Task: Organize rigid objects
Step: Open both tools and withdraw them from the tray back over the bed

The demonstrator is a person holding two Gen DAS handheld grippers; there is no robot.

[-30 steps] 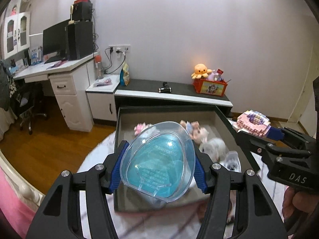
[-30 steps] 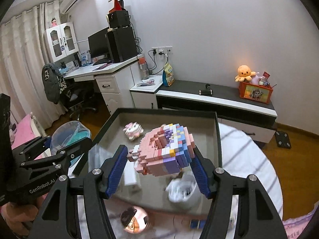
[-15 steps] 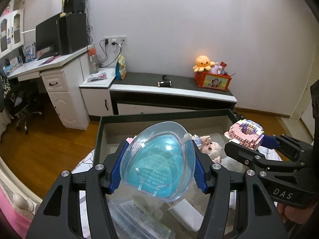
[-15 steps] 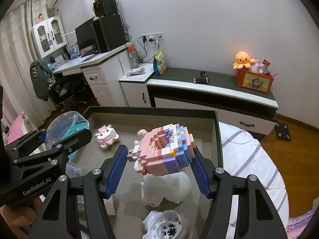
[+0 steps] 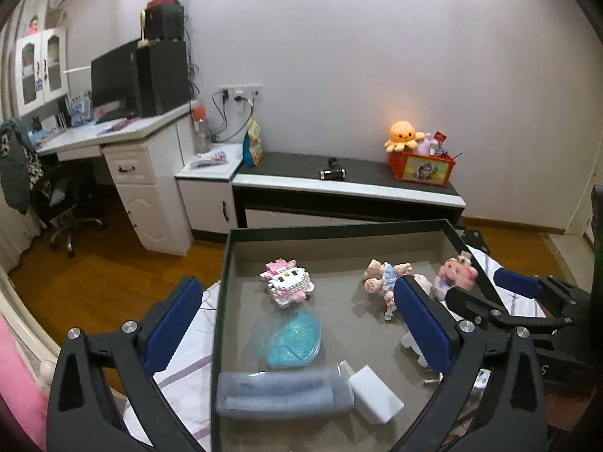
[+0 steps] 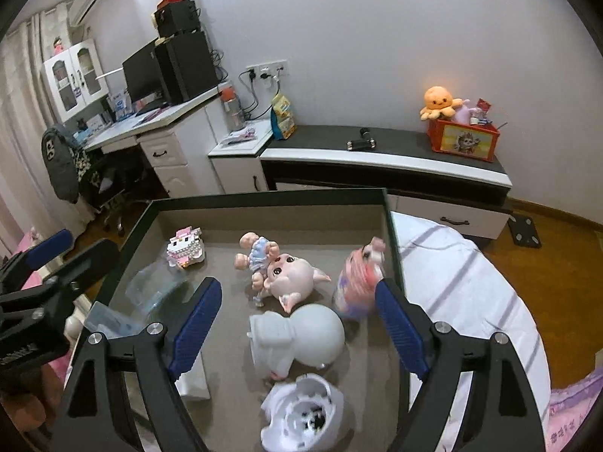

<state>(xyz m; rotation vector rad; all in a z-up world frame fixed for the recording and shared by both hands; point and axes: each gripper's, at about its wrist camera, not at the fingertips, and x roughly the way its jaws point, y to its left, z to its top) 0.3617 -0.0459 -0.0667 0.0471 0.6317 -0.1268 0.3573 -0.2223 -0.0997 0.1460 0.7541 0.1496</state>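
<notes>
A dark box (image 5: pixel 339 228) (image 6: pixel 264 197) with a grey floor lies on the bed. My left gripper (image 5: pixel 297 318) is open and empty above its left part. The clear blue shell (image 5: pixel 288 337) lies on the box floor below it, blurred in the right wrist view (image 6: pixel 156 286). My right gripper (image 6: pixel 297 322) is open and empty above the box's right part. The pink and purple brick figure (image 6: pixel 356 280) (image 5: pixel 454 275) is blurred against the box's right wall.
In the box lie a white-pink brick cat (image 5: pixel 288 282) (image 6: pixel 186 246), a doll (image 6: pixel 256 254), a pink pig (image 6: pixel 292 278), a white round toy (image 6: pixel 301 333), a white gear-like piece (image 6: pixel 301 414), a clear pouch (image 5: pixel 282 390) and a white block (image 5: pixel 375 393). A striped white bedcover (image 6: pixel 463 278) surrounds it.
Both grippers have opened. The blue shell dropped from the left gripper onto the box floor. The brick figure left the right gripper and is now by the box's right wall.
</notes>
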